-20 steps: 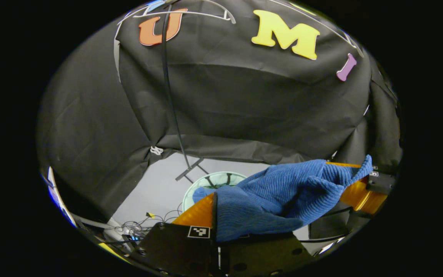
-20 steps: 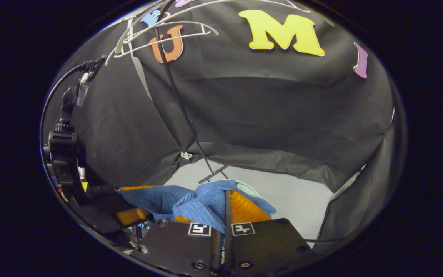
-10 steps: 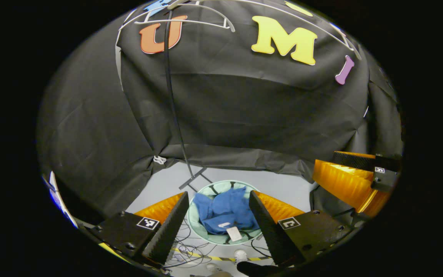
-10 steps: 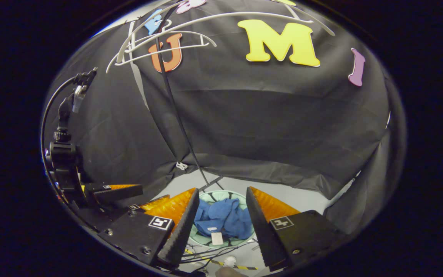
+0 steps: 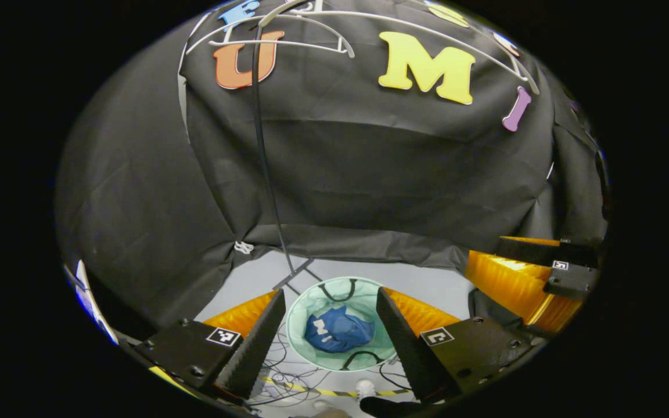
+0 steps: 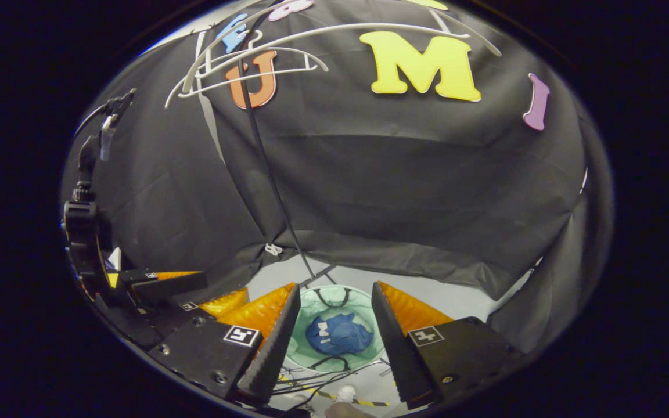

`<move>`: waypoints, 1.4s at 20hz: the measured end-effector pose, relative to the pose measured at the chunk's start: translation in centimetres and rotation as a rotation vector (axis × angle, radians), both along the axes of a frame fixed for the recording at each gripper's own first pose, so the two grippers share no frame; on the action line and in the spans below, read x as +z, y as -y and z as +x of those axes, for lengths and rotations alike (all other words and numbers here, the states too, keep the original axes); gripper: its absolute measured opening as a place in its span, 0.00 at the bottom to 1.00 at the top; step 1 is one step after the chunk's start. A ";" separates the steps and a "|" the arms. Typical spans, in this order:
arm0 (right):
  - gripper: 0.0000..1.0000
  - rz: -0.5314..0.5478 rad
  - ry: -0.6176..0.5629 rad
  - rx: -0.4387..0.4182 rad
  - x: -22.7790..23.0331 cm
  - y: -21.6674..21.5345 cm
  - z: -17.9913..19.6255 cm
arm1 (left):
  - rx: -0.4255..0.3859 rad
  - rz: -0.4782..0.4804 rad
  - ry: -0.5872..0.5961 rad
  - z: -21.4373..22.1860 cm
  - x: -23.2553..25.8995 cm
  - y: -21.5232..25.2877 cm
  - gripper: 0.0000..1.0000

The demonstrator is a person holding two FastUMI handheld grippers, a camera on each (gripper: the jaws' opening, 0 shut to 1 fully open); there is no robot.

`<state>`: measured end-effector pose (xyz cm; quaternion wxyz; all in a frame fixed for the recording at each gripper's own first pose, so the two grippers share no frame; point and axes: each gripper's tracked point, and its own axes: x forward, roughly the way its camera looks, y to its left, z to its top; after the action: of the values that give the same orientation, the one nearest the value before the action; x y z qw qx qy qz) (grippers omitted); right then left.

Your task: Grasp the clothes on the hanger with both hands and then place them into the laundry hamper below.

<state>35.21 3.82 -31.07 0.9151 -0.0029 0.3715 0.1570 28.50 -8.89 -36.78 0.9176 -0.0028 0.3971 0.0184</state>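
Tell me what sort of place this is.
Most likely a recording booth staged as a laundry corner, not a real home. Black cloth hangs as its walls, bare white hangers hang on a thin stand, and a mesh laundry hamper holding a blue garment sits on a grey floor among loose cables.

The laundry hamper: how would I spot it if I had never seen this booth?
Look down at the grey floor in front of the black cloth wall. Beside the foot of the thin black stand sits the laundry hamper, a round pale-green mesh tub with black loop handles. It alone holds the crumpled blue clothes.
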 end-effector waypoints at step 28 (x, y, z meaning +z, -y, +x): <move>1.00 0.014 0.633 -0.251 27.6 4.6 -24.4 | -0.217 -0.038 0.594 -20.1 28.9 0.9 0.92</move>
<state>10.77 -0.81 -3.51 0.9972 0.0006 0.0652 0.0372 8.43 -9.82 -7.92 0.9898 0.0171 0.1102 -0.0889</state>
